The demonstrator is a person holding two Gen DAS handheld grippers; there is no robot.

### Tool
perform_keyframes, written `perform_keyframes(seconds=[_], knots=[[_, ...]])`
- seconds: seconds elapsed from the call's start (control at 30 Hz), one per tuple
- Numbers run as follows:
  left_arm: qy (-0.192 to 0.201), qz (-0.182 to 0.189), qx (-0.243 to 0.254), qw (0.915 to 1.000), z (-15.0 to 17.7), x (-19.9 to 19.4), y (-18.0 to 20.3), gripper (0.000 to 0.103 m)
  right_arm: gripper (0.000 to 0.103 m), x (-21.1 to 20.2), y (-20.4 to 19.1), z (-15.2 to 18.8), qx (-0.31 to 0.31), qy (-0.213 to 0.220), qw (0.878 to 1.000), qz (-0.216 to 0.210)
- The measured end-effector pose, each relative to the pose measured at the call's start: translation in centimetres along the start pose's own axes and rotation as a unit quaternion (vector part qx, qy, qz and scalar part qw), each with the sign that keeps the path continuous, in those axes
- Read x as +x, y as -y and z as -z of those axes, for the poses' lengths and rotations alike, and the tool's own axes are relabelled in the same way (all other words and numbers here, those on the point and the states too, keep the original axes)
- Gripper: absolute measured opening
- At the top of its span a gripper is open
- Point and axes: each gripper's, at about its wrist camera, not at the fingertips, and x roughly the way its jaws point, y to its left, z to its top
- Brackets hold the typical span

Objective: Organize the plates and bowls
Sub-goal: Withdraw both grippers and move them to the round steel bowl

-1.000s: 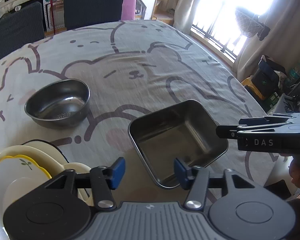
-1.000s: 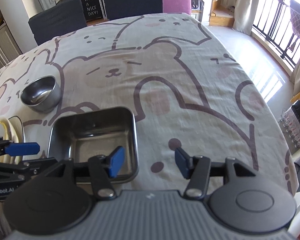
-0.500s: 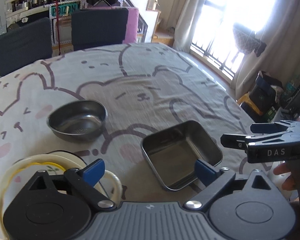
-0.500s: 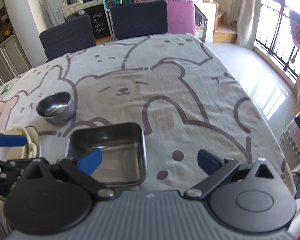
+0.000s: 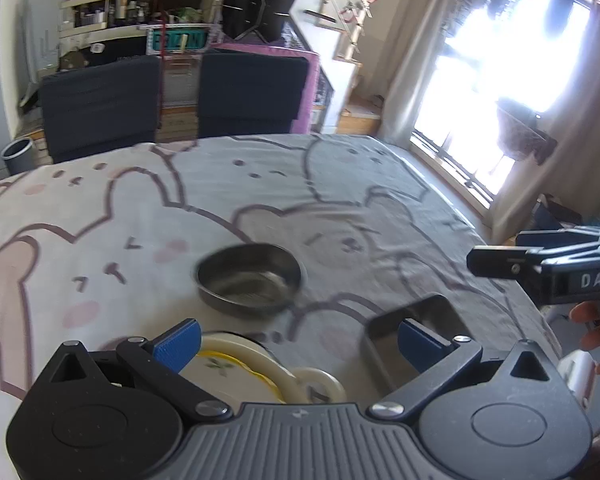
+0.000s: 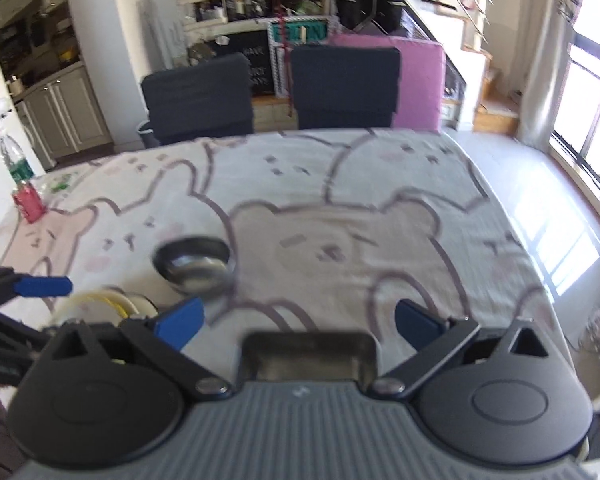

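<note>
A round steel bowl [image 5: 250, 282] [image 6: 195, 266] sits on the bear-print tablecloth [image 5: 260, 200]. A square steel tray [image 5: 416, 332] [image 6: 306, 356] lies nearer, partly hidden behind each gripper body. Cream plates with a yellow-rimmed one on top [image 5: 240, 364] [image 6: 100, 304] are stacked at the near left. My left gripper [image 5: 298, 338] is open and empty, held above the plates and tray. My right gripper [image 6: 298, 320] is open and empty above the tray. The right gripper also shows at the right edge of the left wrist view [image 5: 548, 264].
Two dark chairs [image 5: 100, 104] and a pink one [image 6: 416, 80] stand at the table's far side. A red can [image 6: 28, 204] and a bottle [image 6: 14, 160] stand at the far left. The table edge [image 6: 540, 280] drops off on the right toward bright windows.
Both grippers have opened wide and pulled back and up from the tray, tilting toward the room. The tray and the bowl stay on the table.
</note>
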Motion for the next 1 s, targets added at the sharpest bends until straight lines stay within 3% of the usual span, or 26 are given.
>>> perform_keyframes(seconds=[0.13, 0.3, 0.47, 0.53, 0.63, 0.83, 1.0], knots=[[0.003, -0.021, -0.013, 0.9997, -1.4, 0.5, -1.9, 0.103, 0.103, 0.8, -2.4, -1.7, -0.022, 0.019, 1.000, -0.010], [-0.005, -0.040, -0.033, 0.9986, -2.8, 2.3, -3.8, 0.100, 0.103, 3.2, -4.3, -3.1, -0.002, 0.006, 0.999, -0.034], [-0.025, -0.046, -0.051, 0.9973, -3.8, 4.2, -5.4, 0.085, 0.103, 6.1, -5.0, -4.3, 0.014, -0.007, 1.000, -0.018], [-0.039, -0.053, -0.070, 0.9954, -4.0, 5.0, -6.1, 0.076, 0.103, 7.8, -5.0, -4.7, 0.024, -0.026, 0.999, -0.014], [-0.057, -0.053, -0.105, 0.9914, -4.0, 6.4, -7.1, 0.071, 0.100, 9.8, -4.7, -4.8, 0.034, -0.036, 0.999, -0.008], [-0.075, -0.042, -0.141, 0.9862, -4.1, 8.4, -7.6, 0.060, 0.077, 13.5, -4.5, -4.9, 0.061, -0.079, 0.994, -0.040], [-0.090, -0.045, -0.169, 0.9805, -4.2, 9.7, -8.3, 0.053, 0.058, 16.0, -5.3, -5.5, 0.054, -0.099, 0.993, -0.031]])
